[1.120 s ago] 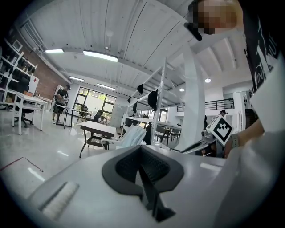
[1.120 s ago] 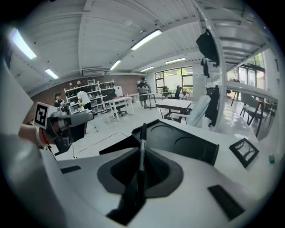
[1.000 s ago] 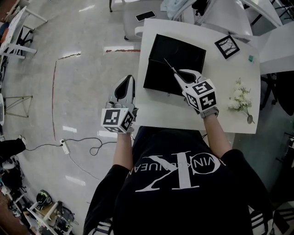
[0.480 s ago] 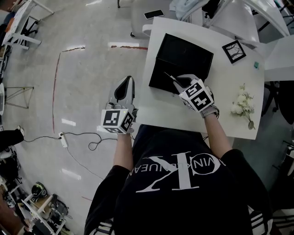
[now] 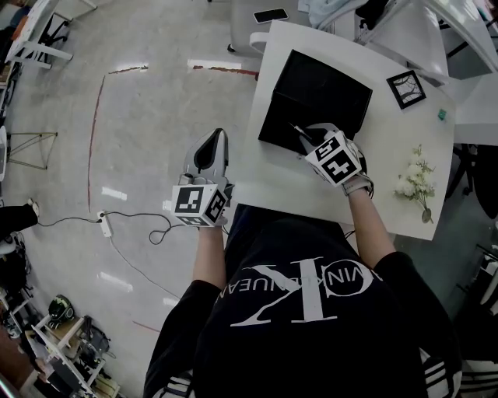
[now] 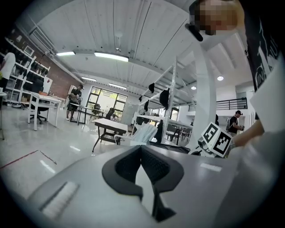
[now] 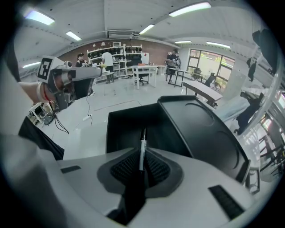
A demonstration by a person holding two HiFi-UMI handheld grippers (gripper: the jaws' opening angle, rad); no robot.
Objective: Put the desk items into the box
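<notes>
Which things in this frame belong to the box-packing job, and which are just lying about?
Job in hand:
- black box
- pen, clamped in the right gripper's jaws at the box
- picture frame and white flowers, on the desk

Lying about:
- phone, beyond the desk
- power strip, on the floor

Black T-shirt point(image 5: 311, 342), white chest lettering point(image 5: 299, 289)
</notes>
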